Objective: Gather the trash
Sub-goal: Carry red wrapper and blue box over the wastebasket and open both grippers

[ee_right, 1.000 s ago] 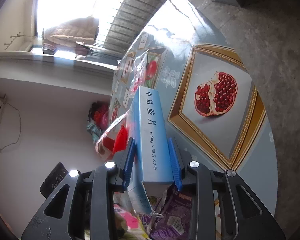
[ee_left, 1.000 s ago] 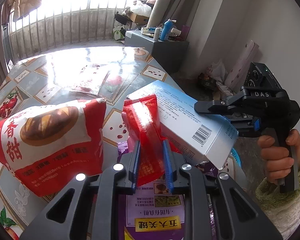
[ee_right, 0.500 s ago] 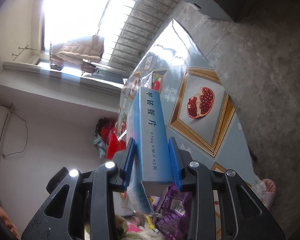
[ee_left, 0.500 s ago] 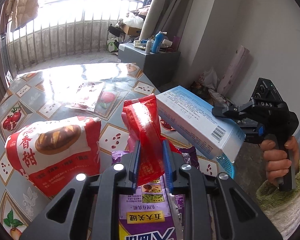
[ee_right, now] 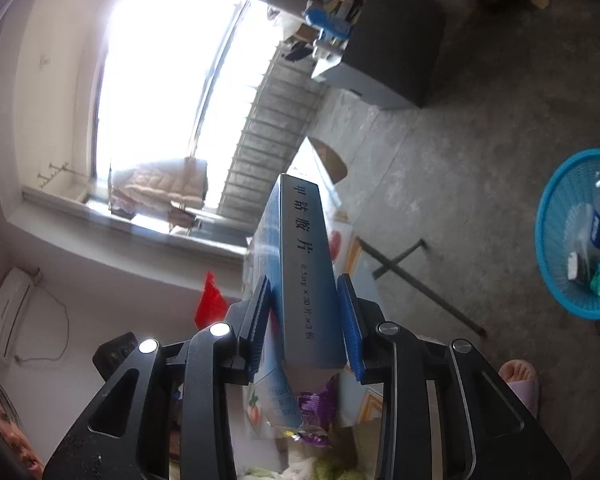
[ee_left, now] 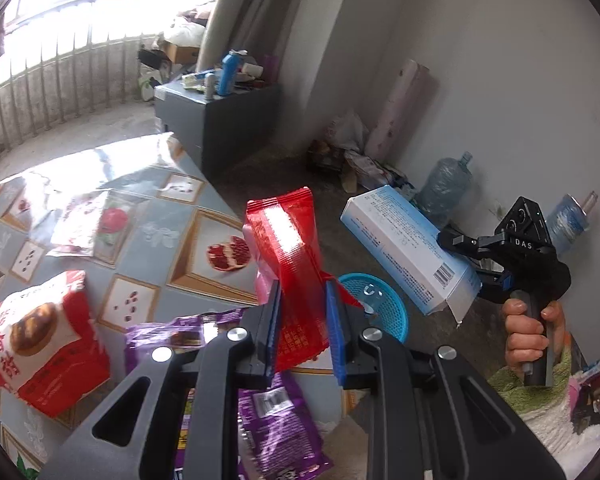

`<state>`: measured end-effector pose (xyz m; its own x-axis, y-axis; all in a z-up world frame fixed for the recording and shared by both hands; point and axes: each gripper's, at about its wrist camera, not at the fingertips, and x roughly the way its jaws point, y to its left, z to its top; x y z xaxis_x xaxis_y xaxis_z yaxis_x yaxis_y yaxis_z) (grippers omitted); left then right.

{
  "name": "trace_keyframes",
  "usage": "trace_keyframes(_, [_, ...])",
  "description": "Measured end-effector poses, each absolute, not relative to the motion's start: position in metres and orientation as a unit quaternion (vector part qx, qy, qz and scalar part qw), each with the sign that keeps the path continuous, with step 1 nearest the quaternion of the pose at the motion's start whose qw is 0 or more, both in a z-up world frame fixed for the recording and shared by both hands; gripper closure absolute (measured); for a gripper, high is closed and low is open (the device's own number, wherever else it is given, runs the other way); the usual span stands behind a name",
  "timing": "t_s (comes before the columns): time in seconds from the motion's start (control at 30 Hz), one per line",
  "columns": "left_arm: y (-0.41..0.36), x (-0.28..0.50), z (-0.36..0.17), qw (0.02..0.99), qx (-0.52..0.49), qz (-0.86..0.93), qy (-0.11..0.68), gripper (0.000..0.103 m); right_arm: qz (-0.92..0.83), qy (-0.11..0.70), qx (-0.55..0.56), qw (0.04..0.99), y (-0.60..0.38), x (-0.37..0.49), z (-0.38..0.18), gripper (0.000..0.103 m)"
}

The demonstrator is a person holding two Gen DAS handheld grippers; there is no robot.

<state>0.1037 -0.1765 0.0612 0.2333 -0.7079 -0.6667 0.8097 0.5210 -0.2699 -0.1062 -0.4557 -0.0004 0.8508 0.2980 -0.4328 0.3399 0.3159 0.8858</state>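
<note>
My left gripper (ee_left: 302, 312) is shut on a red plastic wrapper (ee_left: 290, 248), held above the table's right edge. My right gripper (ee_right: 305, 312) is shut on a long blue-and-white medicine box (ee_right: 302, 272); in the left wrist view the box (ee_left: 408, 246) hangs in the air over the floor, right of the wrapper, with the right gripper (ee_left: 464, 256) behind it. A blue plastic waste basket (ee_left: 384, 312) stands on the floor below; the right wrist view shows its rim (ee_right: 546, 200) with several pieces of trash inside.
On the patterned table (ee_left: 148, 220) lie a red-and-white bread bag (ee_left: 40, 340), a purple snack bag (ee_left: 268, 412) and a clear wrapper (ee_left: 88, 220). A grey cabinet (ee_left: 220, 120), water bottles (ee_left: 444, 184) and clutter stand by the wall.
Both grippers have lifted their items off the table and swung right, off the table's edge. The box now hangs over the floor near the blue basket.
</note>
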Motion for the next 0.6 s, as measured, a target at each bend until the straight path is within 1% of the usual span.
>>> trace_keyframes(0.13, [-0.231, 0.093, 0.060, 0.740, 0.096, -0.519, 0.416, 0.083, -0.076, 0.246, 0.605, 0.754, -0.474, -0.158, -0.014, 0.072])
trace_keyframes(0.27, [-0.303, 0.070, 0.047, 0.703, 0.171, -0.539, 0.432, 0.082, -0.131, 0.228, 0.621, 0.738, -0.489, -0.198, -0.032, 0.071])
trace_keyframes(0.4, [-0.370, 0.060, 0.015, 0.657, 0.212, -0.543, 0.478, 0.082, -0.198, 0.235, 0.634, 0.710, -0.499, -0.222, -0.059, 0.071])
trace_keyframes(0.53, [-0.434, 0.057, -0.039, 0.617, 0.238, -0.522, 0.538, 0.082, -0.263, 0.255, 0.653, 0.663, -0.509, -0.233, -0.100, 0.071])
trace_keyframes(0.6, [-0.459, 0.052, -0.064, 0.610, 0.266, -0.516, 0.540, 0.082, -0.279, 0.255, 0.673, 0.636, -0.512, -0.237, -0.120, 0.071])
